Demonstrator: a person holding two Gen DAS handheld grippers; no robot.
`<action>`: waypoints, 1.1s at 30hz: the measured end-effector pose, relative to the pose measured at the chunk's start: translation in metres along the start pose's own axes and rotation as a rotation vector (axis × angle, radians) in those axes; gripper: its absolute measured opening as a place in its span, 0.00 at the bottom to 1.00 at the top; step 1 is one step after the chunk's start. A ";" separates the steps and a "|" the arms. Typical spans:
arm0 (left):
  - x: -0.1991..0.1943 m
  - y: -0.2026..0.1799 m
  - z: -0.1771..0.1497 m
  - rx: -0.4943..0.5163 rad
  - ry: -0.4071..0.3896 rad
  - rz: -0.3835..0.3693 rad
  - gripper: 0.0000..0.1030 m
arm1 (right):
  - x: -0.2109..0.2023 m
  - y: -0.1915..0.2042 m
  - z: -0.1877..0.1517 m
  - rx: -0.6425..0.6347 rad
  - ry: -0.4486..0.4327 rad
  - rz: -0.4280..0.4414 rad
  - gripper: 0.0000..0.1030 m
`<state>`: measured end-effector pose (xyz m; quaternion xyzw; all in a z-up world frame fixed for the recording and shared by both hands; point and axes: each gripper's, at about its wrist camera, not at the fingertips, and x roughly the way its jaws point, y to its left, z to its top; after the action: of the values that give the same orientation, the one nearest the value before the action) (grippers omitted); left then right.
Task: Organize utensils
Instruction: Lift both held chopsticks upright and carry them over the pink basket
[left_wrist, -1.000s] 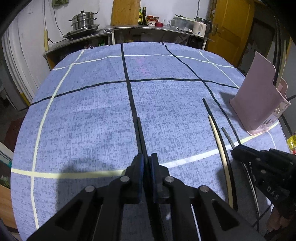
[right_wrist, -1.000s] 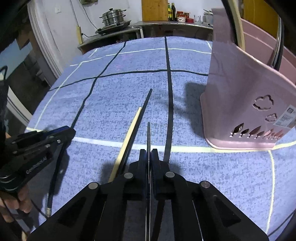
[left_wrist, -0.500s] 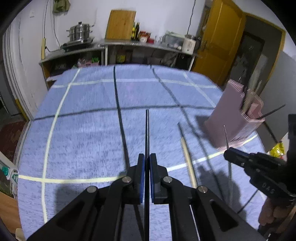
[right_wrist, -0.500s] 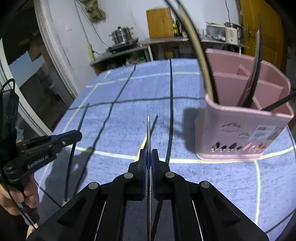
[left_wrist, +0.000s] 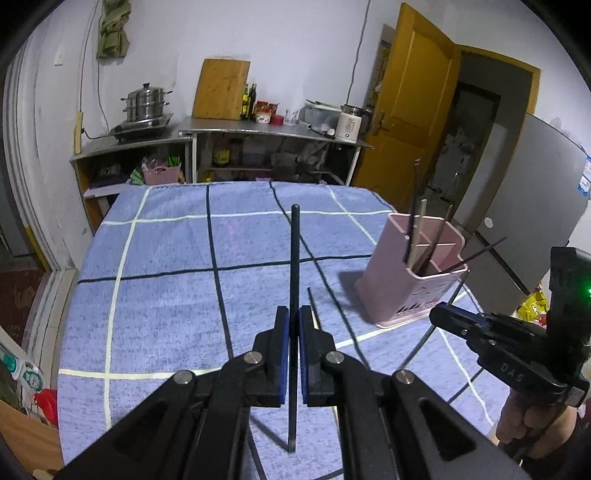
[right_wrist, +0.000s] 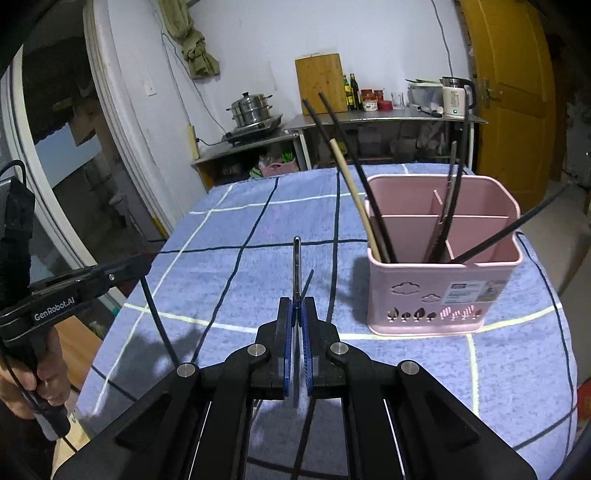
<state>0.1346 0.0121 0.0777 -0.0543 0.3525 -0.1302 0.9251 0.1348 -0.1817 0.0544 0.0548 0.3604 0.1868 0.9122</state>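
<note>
Two grippers, left gripper and right gripper, each clamp one chopstick above the tablecloth.

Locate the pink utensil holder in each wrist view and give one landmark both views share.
Left wrist: the pink utensil holder stands right of centre on the blue cloth, beyond the right tool.
Right wrist: it fills the right-centre, chopsticks sticking out.
Shared landmark: the wooden cutting board against the back wall.
</note>
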 end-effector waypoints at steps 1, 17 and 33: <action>-0.003 -0.002 0.001 0.002 -0.004 -0.004 0.05 | -0.003 -0.001 0.000 0.001 -0.004 0.000 0.05; -0.021 -0.036 0.016 0.033 -0.026 -0.087 0.05 | -0.036 -0.017 0.007 0.018 -0.072 -0.021 0.05; 0.000 -0.101 0.078 0.064 -0.067 -0.230 0.05 | -0.076 -0.067 0.046 0.074 -0.178 -0.089 0.05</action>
<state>0.1661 -0.0844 0.1549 -0.0692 0.3086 -0.2448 0.9165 0.1353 -0.2707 0.1213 0.0888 0.2869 0.1270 0.9453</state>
